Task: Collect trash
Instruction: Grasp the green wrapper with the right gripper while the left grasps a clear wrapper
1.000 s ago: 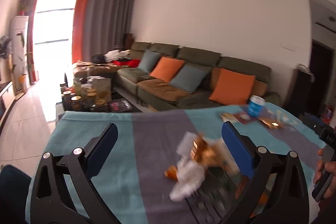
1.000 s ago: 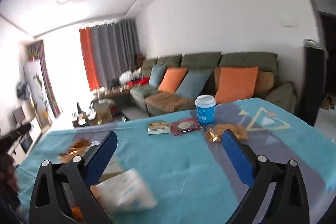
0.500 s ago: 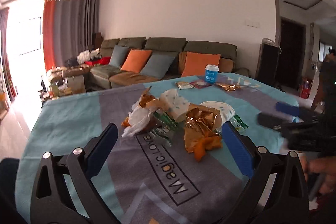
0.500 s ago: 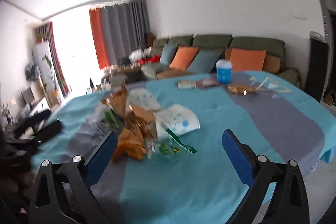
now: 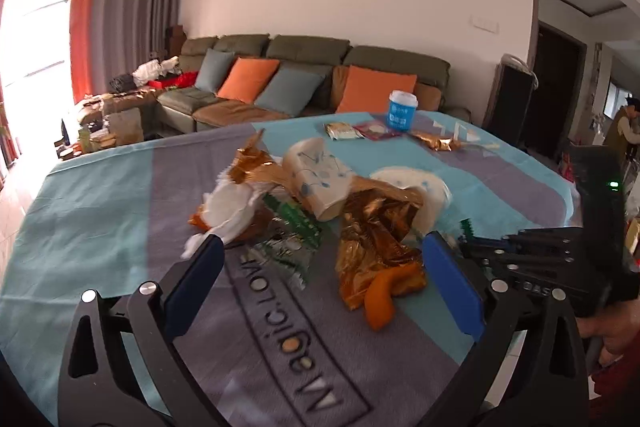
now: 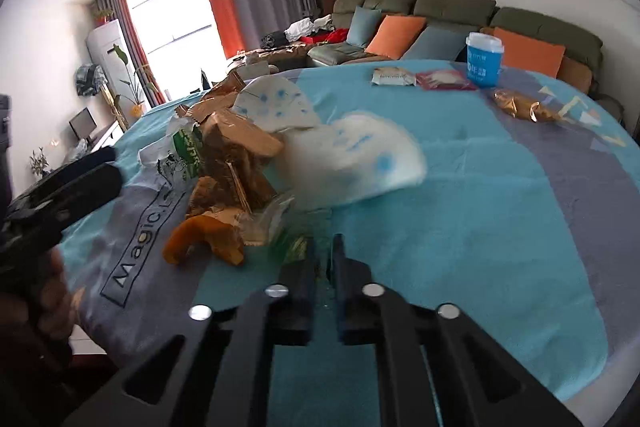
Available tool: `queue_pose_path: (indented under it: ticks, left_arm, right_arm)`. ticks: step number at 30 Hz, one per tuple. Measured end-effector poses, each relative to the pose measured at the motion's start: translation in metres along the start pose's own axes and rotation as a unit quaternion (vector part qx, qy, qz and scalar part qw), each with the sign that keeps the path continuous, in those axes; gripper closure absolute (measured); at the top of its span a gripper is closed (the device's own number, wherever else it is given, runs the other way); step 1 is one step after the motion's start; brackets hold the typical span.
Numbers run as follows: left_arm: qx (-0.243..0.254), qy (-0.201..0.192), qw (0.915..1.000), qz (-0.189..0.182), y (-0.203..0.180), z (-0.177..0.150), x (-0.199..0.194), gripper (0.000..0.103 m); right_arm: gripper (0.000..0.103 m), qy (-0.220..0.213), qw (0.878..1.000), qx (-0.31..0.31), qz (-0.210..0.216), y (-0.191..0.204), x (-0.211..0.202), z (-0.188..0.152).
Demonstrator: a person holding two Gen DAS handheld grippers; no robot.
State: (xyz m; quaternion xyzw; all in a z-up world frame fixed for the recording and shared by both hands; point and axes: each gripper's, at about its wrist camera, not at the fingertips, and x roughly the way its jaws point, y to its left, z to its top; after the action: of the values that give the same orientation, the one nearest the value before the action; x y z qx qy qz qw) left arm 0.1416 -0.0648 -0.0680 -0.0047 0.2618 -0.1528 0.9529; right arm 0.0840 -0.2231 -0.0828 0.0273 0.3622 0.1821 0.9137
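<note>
Your right gripper (image 6: 322, 251) is pinched nearly shut at the near edge of the trash pile (image 6: 240, 163), its tips on a clear wrapper (image 6: 276, 223); whether it holds is unclear. Your left gripper (image 5: 320, 279), jaws wide, faces the gold foil wrapper (image 5: 376, 231) just ahead, between its fingers.

The tablecloth (image 5: 120, 227) reads "Magic.Love"; the blue cup's (image 6: 484, 59) print seems illegible.

Matt woven cloth (image 5: 100, 211), teal and grey, covers the table. Crinkled gold foil wrapper (image 5: 376, 231), glossy and reflective. Soft white tissue (image 5: 228, 205), matt. Printed paper cup (image 5: 320, 179), smooth. Orange peel (image 5: 380, 301), dull and waxy. Left gripper (image 5: 320, 279): matt black plastic, blue rubbery fingers (image 5: 450, 285).
</note>
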Motion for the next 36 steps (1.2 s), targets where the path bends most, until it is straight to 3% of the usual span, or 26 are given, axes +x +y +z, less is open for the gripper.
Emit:
queue_pose_path:
  ticks: [5, 12, 13, 14, 15, 19, 20, 21, 25, 30, 36]
  left_arm:
    - [-0.028, 0.042, 0.9987, -0.003, 0.008, 0.009, 0.036, 0.007]
    - [-0.039, 0.101, 0.9941, 0.007, 0.028, 0.017, 0.075, 0.038]
    - [-0.037, 0.103, 0.994, 0.007, 0.03, 0.016, 0.074, 0.039]
    - [-0.033, 0.111, 0.9933, 0.012, 0.031, 0.015, 0.077, 0.044]
    - [-0.034, 0.115, 0.9928, 0.008, 0.033, 0.013, 0.079, 0.061]
    - [-0.049, 0.111, 0.9926, -0.008, 0.04, 0.009, 0.078, 0.075]
    - [-0.05, 0.11, 0.9926, -0.01, 0.041, 0.008, 0.077, 0.09]
    - [-0.052, 0.109, 0.9925, -0.016, 0.042, 0.008, 0.074, 0.096]
    - [-0.066, 0.092, 0.9929, -0.036, 0.044, 0.005, 0.052, 0.096]
    - [-0.068, 0.043, 0.9947, -0.064, 0.045, 0.013, 0.009, 0.097]
    - [-0.065, -0.02, 0.9957, -0.062, 0.058, 0.026, -0.044, 0.097]
  right_arm:
    - [0.1, -0.026, 0.999, 0.029, 0.009, -0.006, -0.024, -0.002]
    - [0.1, -0.04, 0.998, 0.044, 0.001, -0.013, -0.043, 0.0]
    - [0.1, -0.041, 0.998, 0.047, -0.001, -0.014, -0.043, 0.001]
    - [0.1, -0.041, 0.998, 0.049, -0.003, -0.016, -0.044, 0.001]
    - [0.1, -0.041, 0.998, 0.052, -0.004, -0.017, -0.044, 0.001]
    - [0.1, -0.043, 0.998, 0.044, -0.006, -0.011, -0.045, 0.007]
    - [0.1, -0.046, 0.998, 0.043, -0.007, -0.01, -0.047, 0.007]
    - [0.1, -0.05, 0.998, 0.043, -0.006, -0.008, -0.049, 0.007]
    - [0.1, -0.06, 0.997, 0.042, -0.014, -0.006, -0.057, 0.009]
    - [0.1, -0.078, 0.996, 0.037, -0.027, 0.001, -0.07, 0.012]
    - [0.1, -0.113, 0.993, 0.012, -0.021, 0.028, -0.085, 0.031]
